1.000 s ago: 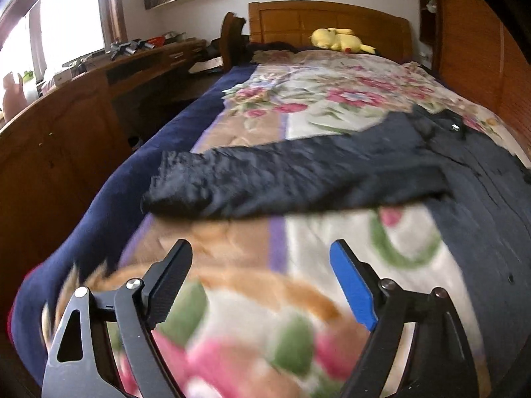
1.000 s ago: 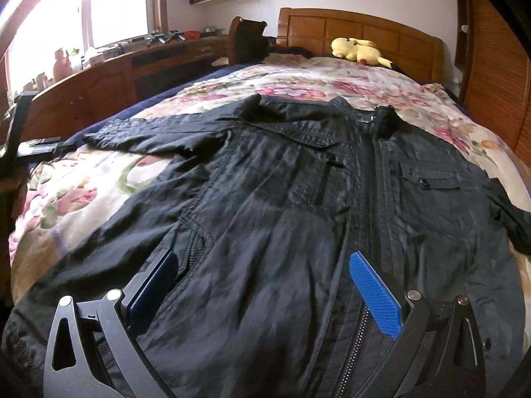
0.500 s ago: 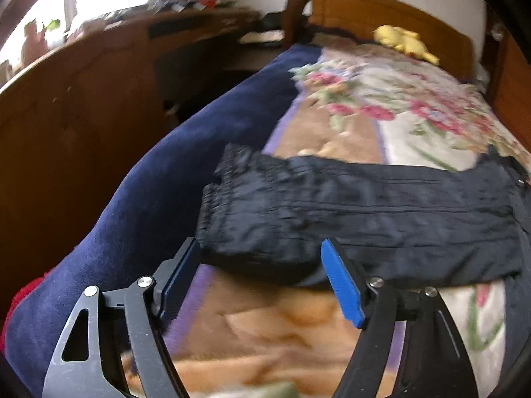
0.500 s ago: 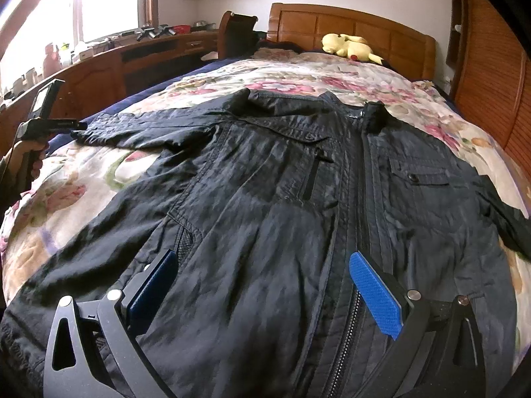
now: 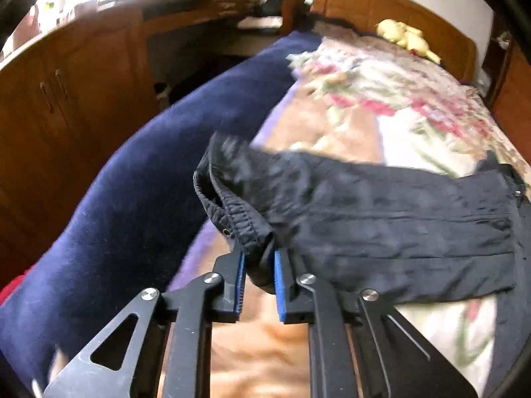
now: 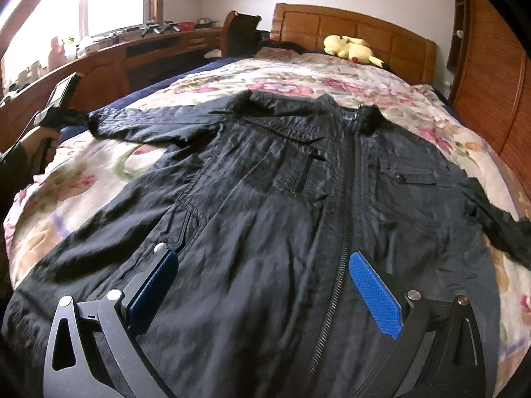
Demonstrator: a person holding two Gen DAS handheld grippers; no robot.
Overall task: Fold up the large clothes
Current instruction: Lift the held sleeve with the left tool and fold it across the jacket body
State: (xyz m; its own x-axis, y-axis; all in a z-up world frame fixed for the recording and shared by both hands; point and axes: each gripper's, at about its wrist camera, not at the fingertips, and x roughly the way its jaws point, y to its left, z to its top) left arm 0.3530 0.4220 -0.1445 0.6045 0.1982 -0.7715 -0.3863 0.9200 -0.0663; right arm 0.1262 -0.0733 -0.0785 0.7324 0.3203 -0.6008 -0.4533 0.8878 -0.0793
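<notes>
a floral quilted bedspread (image 6: 298, 76) covered the bed; on it lay the crinkled black jacket (image 6: 265, 205), front up. the left gripper (image 5: 259, 265) was closing on its gathered cuff (image 5: 239, 222); the right gripper (image 6: 262, 282) hovered spread over the hem.

Black jacket (image 6: 265, 199) spread flat across bed (image 6: 99, 172), covering most of near half. Bare floral cover open on left below outstretched sleeve (image 5: 381, 219), and beyond collar up to headboard (image 6: 348, 26). Yellow plush toy (image 6: 351, 48) lies by headboard, well apart from jacket. Wooden cabinets (image 5: 66, 99) run close along bed's left side, leaving narrow gap. Wood panel wall (image 6: 491, 83) hems bed's right side. Space above jacket clear.
</notes>
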